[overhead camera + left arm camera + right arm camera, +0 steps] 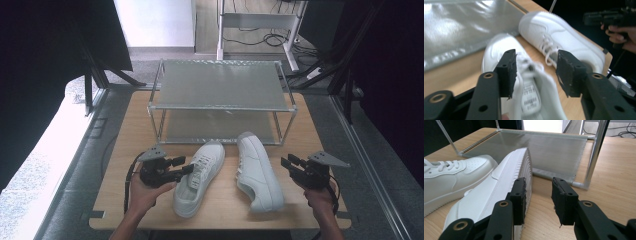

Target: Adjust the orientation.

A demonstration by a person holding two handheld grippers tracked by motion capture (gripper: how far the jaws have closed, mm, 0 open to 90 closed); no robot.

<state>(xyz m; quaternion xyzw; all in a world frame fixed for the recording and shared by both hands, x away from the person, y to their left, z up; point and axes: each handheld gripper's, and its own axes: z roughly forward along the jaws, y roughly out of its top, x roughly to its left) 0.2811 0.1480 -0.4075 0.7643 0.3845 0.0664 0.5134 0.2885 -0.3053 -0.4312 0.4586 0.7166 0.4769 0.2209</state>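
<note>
Two white sneakers lie on the wooden table in front of a rack. The left sneaker stands upright, toe toward the rack. My left gripper is open, its jaws either side of this shoe's tongue and collar. The right sneaker lies tipped on its side, laces facing left and ribbed sole facing right. My right gripper is open just right of that sole, its left jaw close against the sole edge.
A two-tier metal shoe rack with grey mesh shelves stands at the back of the table. Its front right post rises just beyond my right gripper. Bare wood lies right of the right sneaker and along the front edge.
</note>
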